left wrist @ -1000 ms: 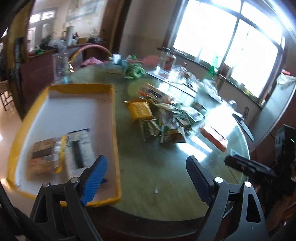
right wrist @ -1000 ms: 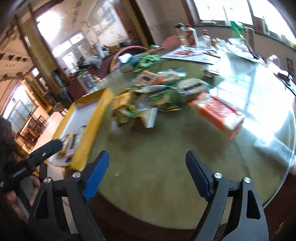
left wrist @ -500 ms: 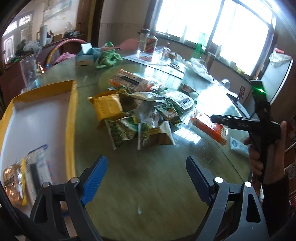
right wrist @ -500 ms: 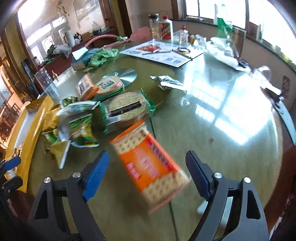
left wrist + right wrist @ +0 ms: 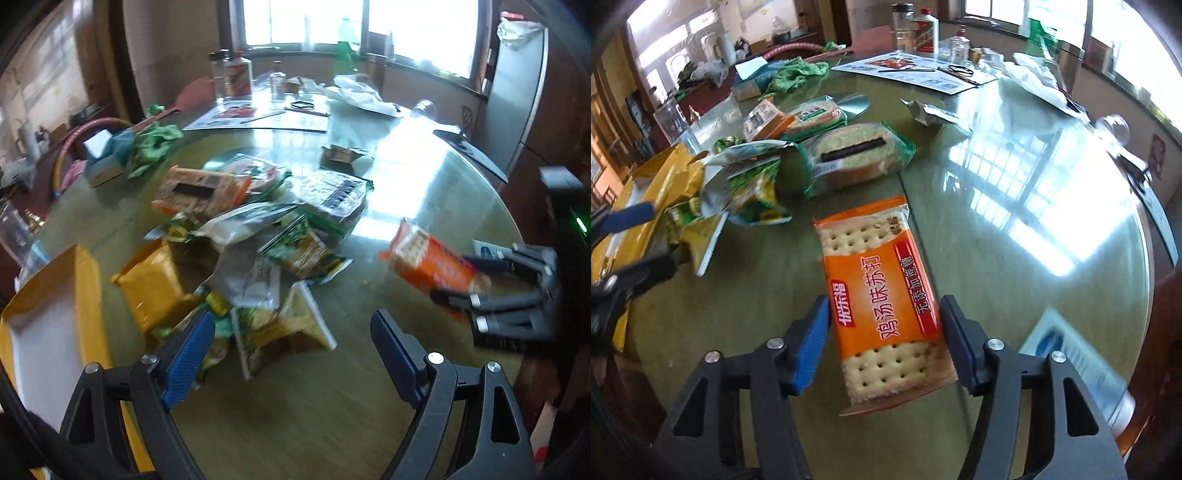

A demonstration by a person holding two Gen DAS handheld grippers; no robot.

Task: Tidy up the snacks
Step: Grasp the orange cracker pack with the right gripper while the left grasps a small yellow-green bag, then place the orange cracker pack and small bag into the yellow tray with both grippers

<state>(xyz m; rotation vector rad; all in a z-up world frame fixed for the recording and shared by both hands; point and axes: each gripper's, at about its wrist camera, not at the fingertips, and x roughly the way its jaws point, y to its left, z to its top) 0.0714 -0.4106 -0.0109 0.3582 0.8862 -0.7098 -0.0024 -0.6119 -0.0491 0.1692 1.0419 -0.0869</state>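
Right wrist view: right tongs (image 5: 884, 341) pinch cracker pack (image 5: 882, 295); left tongs (image 5: 291, 354) spread.

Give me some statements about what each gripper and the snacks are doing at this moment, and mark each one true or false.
1. The right gripper has its fingers on both sides of the orange cracker pack. True.
2. The left gripper is holding a snack. False: it is open with nothing between its fingers.
3. The orange cracker pack lies inside the yellow tray. False: it is at the right gripper, apart from the tray, on the other side of the snack pile.
4. The yellow tray is at the left side of the table in the left wrist view. True.
5. A green cloth lies at the far side of the table, beyond the snacks. True.
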